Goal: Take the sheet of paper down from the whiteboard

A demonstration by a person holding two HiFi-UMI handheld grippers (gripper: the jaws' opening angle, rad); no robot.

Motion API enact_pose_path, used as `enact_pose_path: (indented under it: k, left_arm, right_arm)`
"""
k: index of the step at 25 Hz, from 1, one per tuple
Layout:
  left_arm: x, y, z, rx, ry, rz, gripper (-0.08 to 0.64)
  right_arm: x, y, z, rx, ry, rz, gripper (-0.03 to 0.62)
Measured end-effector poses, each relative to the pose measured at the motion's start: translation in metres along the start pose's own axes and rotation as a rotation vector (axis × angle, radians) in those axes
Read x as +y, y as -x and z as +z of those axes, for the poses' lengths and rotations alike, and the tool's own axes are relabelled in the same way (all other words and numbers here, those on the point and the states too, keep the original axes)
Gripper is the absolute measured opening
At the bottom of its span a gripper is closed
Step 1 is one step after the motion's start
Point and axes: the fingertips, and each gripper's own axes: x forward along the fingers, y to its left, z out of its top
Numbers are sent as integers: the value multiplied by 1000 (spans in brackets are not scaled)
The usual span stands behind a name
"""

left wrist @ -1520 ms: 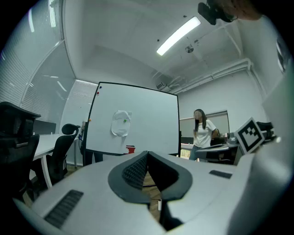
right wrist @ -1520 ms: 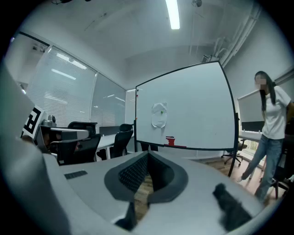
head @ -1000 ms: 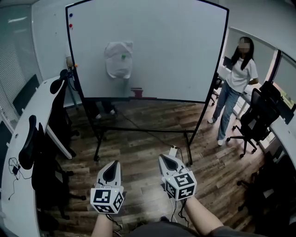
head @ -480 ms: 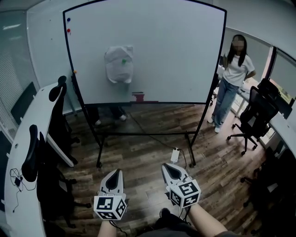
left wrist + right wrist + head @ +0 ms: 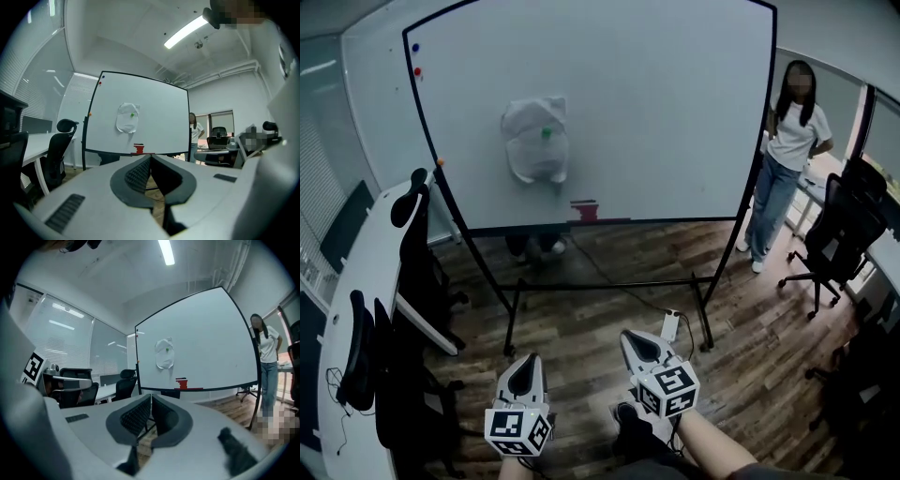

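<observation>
Far off, a crumpled sheet of paper (image 5: 536, 139) hung on the whiteboard (image 5: 675, 112) under a green magnet (image 5: 547, 133). Left gripper (image 5: 523, 368) and right gripper (image 5: 638, 348) were clenched, empty, well apart from it.

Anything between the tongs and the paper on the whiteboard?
Nothing visible. Only open floor and the low stand bar separate the left tongs and right tongs, both shut and empty, from the whiteboard. The sheet of paper hangs uncovered under a green magnet.

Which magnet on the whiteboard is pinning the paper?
The green magnet, on the sheet of paper near its top. The blue magnet and red magnet sit on bare whiteboard in the upper left corner.
</observation>
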Motion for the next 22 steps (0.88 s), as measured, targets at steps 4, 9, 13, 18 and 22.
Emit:
enact_pose_path:
  k: [4,9,13,18,22]
  left_arm:
    - [18,-58,17,-13,1,29,14]
    - [40,-125,35,-24,7,62,14]
    - [52,-174,40,-17,19,77,14]
    - [68,-228,49,-31,22,111,14]
    - [74,-259,54,-33,23,132,14]
  right_arm:
    - [-39,-55,18,-3,23,25,21]
    - [-78,-122,44,-10,49,71,22]
    - [-105,-163,54,-12,58,90,21]
    - [-131,-207,63,-16,87,129,21]
    - [-151,-231,73,-38,83,142,23]
